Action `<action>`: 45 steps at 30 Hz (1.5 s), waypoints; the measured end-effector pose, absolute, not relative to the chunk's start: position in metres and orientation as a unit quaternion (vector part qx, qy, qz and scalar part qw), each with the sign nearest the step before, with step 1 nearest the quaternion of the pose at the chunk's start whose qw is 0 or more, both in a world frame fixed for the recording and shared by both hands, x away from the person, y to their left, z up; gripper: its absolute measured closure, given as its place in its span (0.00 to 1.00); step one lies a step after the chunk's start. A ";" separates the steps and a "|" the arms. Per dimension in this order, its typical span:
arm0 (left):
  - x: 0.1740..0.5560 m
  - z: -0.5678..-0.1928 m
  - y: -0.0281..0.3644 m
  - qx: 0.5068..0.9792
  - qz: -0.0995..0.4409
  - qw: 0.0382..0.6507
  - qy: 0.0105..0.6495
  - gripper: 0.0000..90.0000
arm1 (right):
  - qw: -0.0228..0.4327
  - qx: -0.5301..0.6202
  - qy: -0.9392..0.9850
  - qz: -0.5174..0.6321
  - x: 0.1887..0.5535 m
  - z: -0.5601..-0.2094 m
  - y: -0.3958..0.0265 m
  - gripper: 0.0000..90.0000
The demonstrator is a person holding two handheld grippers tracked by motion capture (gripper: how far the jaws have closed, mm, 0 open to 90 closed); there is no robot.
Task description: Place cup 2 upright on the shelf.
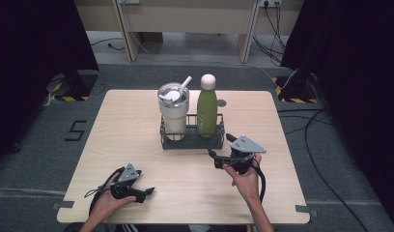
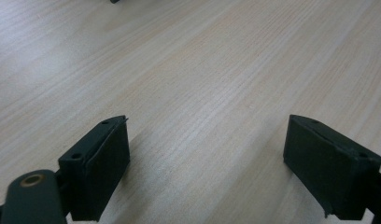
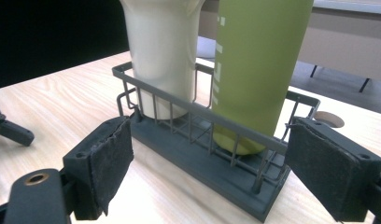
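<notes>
Wooden table, light grain, with a dark wire rack standing near its centre, slightly toward the far edge. The rack holds two upright vessels side by side: a cream tumbler with a clear lid and a white straw on the left, and a green bottle with a pale round cap on the right. Both stand inside the rack's rail, close together.

Right gripper sits just in front of the rack's near right corner, jaws pointed at it. In the right gripper view the jaws stand apart with the rack ahead of and between them; the left pad lies near the rack's corner by the tumbler, the right pad near the end by the bottle. Neither pad presses on the wire as far as can be seen; nothing is gripped. The felt facing on the left pad is frayed at its edge.

Left gripper rests low over the near left part of the table, well apart from the rack, held in the person's left hand. In the left gripper view its jaws are wide apart over bare wood, holding nothing.
</notes>
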State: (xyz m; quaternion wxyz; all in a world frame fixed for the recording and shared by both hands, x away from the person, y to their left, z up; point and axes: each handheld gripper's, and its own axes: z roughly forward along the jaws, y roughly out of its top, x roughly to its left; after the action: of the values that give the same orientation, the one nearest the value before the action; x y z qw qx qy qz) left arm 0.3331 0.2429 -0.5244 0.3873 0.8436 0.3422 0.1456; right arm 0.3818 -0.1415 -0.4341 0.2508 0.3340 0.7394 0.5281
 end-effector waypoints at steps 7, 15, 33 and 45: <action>0.333 -0.524 0.243 0.844 0.146 0.387 0.342 0.15 | 0.243 0.329 0.743 0.530 0.374 -0.436 -0.143 0.17; 0.333 -0.524 0.243 0.844 0.145 0.387 0.342 0.15 | 0.231 0.323 0.754 0.523 0.366 -0.444 -0.140 0.17; 0.333 -0.524 0.243 0.844 0.145 0.388 0.342 0.16 | 0.204 0.338 0.767 0.506 0.347 -0.475 -0.153 0.17; 0.333 -0.524 0.243 0.844 0.145 0.387 0.342 0.16 | 0.199 0.339 0.786 0.477 0.334 -0.490 -0.156 0.18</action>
State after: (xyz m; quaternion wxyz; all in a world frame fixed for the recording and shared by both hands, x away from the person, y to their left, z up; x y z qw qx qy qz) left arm 0.3328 0.2432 -0.5243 0.3872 0.8439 0.3418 0.1451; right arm 0.3344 -0.1559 -0.4905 0.1993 0.3387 0.7862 0.4769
